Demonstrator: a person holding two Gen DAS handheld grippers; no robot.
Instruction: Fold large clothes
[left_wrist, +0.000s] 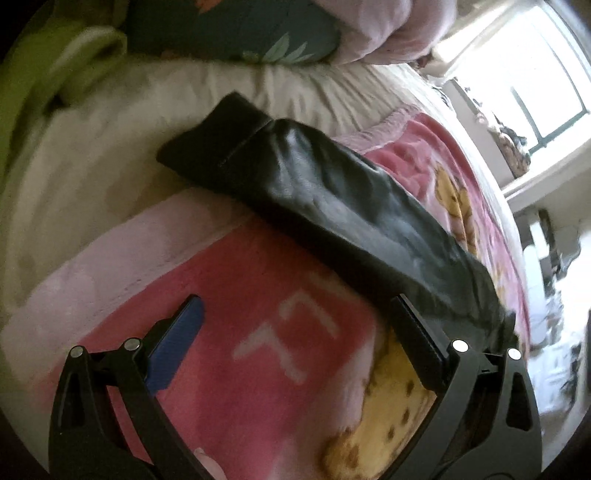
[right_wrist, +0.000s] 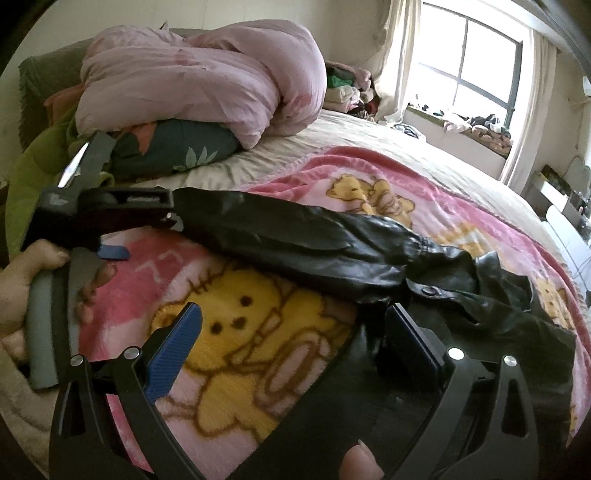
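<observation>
while the black jacket (right_wrist: 332, 251) lies on the blanket (right_wrist: 236, 295), both grippers hover over it with fingers spread, left gripper (left_wrist: 295, 328), right gripper (right_wrist: 295, 332)

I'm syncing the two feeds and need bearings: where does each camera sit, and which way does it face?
Left wrist: on the left gripper, low over the pink blanket, facing the black leather jacket sleeve; open fingers show.
Right wrist: on the right gripper, facing the window across the bed; open fingers, fingertip, the left gripper and hand show.
Shared: jacket, blanket, pink duvet.
</observation>
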